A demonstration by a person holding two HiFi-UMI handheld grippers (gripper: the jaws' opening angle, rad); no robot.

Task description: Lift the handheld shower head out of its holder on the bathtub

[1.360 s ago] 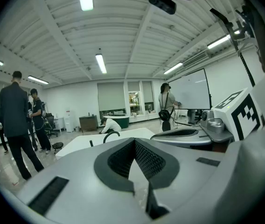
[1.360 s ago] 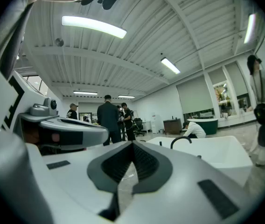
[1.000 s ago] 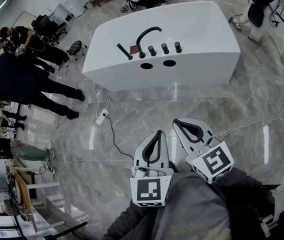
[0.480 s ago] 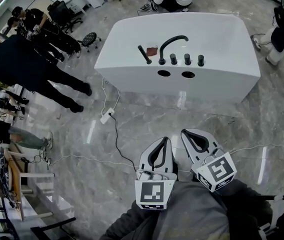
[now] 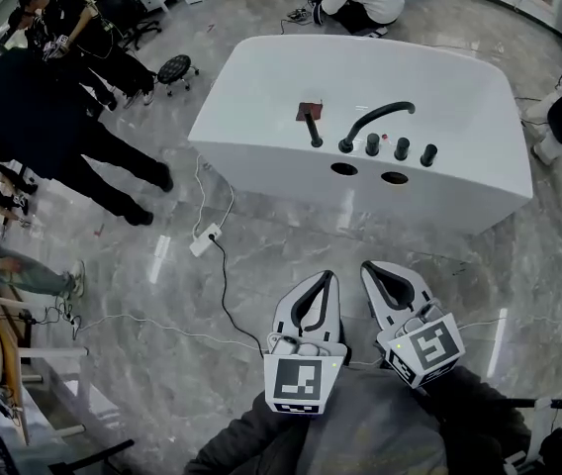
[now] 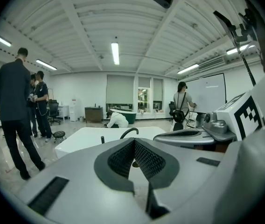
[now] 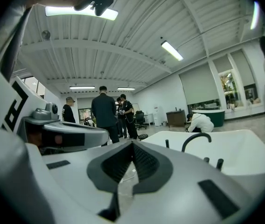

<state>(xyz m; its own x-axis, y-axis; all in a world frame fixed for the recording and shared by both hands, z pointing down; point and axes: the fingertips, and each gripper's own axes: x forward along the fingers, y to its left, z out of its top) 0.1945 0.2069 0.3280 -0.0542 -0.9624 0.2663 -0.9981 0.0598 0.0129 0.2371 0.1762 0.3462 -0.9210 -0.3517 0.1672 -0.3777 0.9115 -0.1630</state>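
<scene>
The tub (image 5: 261, 77) is closer than a second ago, so the person's walking up. The left tongs (image 5: 326, 278) and right tongs (image 5: 371, 266) are pinched together, empty; shower head (image 5: 312, 129) untouched by the tub's near edge.

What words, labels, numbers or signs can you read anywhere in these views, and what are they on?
No text can be read in any view.
Left gripper's cube: a black-and-white square pattern, no letters.
Right gripper's cube: also a pattern only.
Whiteboard: faint marks, too blurred to read.
Bathtub: no print visible.
</scene>
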